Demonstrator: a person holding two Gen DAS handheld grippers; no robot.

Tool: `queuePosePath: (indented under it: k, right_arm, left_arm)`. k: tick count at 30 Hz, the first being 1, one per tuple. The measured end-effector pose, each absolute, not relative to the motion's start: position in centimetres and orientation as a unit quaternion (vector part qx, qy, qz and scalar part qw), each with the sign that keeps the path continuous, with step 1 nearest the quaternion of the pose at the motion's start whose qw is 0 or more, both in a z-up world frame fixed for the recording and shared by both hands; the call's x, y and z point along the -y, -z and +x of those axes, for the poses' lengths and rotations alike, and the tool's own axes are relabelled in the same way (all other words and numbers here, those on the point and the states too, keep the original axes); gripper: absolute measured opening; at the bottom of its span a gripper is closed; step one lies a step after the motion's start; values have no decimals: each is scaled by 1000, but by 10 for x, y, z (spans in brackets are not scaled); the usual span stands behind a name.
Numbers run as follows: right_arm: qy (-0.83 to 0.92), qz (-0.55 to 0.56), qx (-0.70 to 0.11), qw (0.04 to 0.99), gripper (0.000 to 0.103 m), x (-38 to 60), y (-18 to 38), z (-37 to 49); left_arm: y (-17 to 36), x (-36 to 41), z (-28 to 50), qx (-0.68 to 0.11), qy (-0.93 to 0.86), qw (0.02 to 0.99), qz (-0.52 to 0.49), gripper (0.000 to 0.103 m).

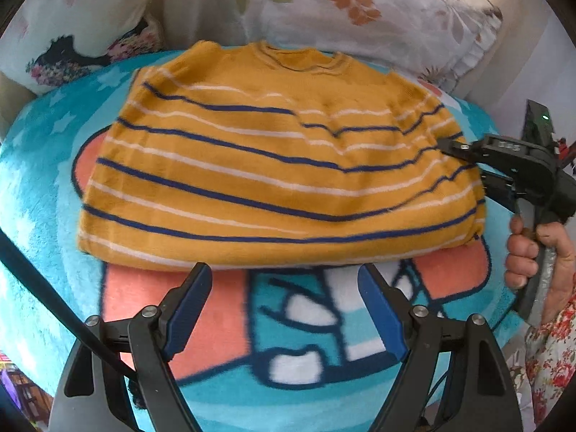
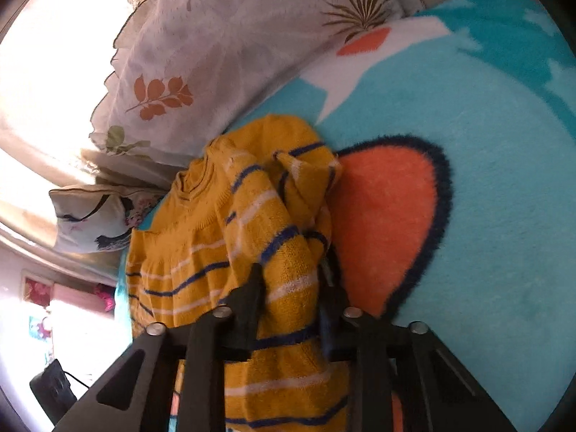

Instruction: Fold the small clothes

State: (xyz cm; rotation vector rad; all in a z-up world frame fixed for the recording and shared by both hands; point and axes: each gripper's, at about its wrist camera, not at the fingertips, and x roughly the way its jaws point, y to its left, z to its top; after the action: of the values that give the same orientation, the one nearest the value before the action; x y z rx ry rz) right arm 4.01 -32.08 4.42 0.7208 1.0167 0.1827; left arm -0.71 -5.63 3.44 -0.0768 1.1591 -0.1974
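A small mustard-yellow knit sweater [image 1: 273, 158] with navy and white stripes lies on a turquoise cartoon blanket [image 1: 43, 194], neck toward the pillows. My left gripper [image 1: 284, 288] is open and empty, just short of the sweater's near hem. My right gripper [image 1: 464, 154] is at the sweater's right edge. In the right wrist view my right gripper [image 2: 291, 280] is shut on a bunched fold of the sweater [image 2: 288, 259], lifting that edge off the blanket [image 2: 504, 180].
A floral pillow [image 1: 360, 10] and a printed pillow [image 1: 72, 28] lie behind the sweater. The hand in a floral sleeve [image 1: 540, 252] holds the right gripper at the blanket's right side. A dark device [image 2: 54, 388] sits at the lower left of the right wrist view.
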Motion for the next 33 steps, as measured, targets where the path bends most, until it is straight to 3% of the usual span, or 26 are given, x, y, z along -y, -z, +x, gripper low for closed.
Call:
queuePosePath:
  k: [4, 10, 17, 21, 23, 24, 27, 33]
  right_arm:
    - [-79, 341, -457, 818, 21, 288, -93, 37]
    - [-127, 233, -454, 850, 21, 159, -152, 66]
    - [-149, 165, -524, 822, 21, 28, -92, 111]
    - [-211, 211, -527, 795, 34, 16, -83, 110]
    - [-235, 217, -507, 800, 50, 21, -99, 101]
    - [-228, 192, -496, 816, 53, 22, -110, 95]
    - [-198, 130, -487, 840, 53, 30, -125, 87]
    - [-158, 123, -485, 851, 53, 58, -134, 87]
  left_arm:
    - [-33, 7, -2, -543, 89, 832, -65, 82]
    - [-17, -73, 5, -552, 62, 823, -119, 82]
    - [-13, -142, -2, -541, 37, 827, -150, 82]
    - [-13, -165, -2, -536, 40, 825, -175, 82]
    - [-14, -168, 2, -532, 48, 825, -186, 82]
    - [-15, -167, 5, -530, 53, 825, -190, 82]
    - [-21, -157, 14, -522, 88, 824, -204, 82]
    - [-45, -106, 36, -484, 189, 831, -197, 82]
